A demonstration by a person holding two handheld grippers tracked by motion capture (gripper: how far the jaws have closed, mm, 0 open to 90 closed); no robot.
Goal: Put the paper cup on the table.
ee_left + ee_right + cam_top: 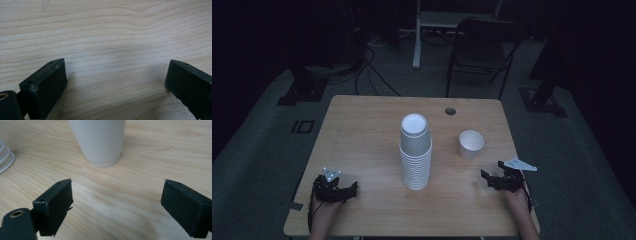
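Two cup items: single white cup [471,144] and tall stack of white cups [415,152], both on the wooden table [362,130].
Single cup: upright, mouth up, right of table centre, standing alone; well apart from the stack, which is to its left.
Single cup, right gripper view: cup [99,141] straight ahead of the jaws, base on the wood, bare table between it and the jaw tips, no contact.
Stack: rims down, bases up, roughly table centre; near the middle between the two grippers.
Stack, right gripper view: rim edges of the stack [5,157] at the far left border.
Right gripper [492,173]: near-right part of table, just near side of the single cup, pointing left and far; jaws spread wide, nothing between them. Grey three-cornered plate on top.
Right gripper, own view [117,195]: both black jaws far apart, wood grain between.
Left gripper [354,187]: near-left part of table, well left of the stack, low over the wood; jaws spread, holding nothing.
Left gripper, own view [116,75]: jaws wide apart, bare wood ahead.
Hands: forearms come in from the near edge, one behind each gripper.
Table extras: round cable hole [450,111] near far edge, right of centre.
Beyond table: dark chair [482,47] on the floor, cables [369,65] far left.
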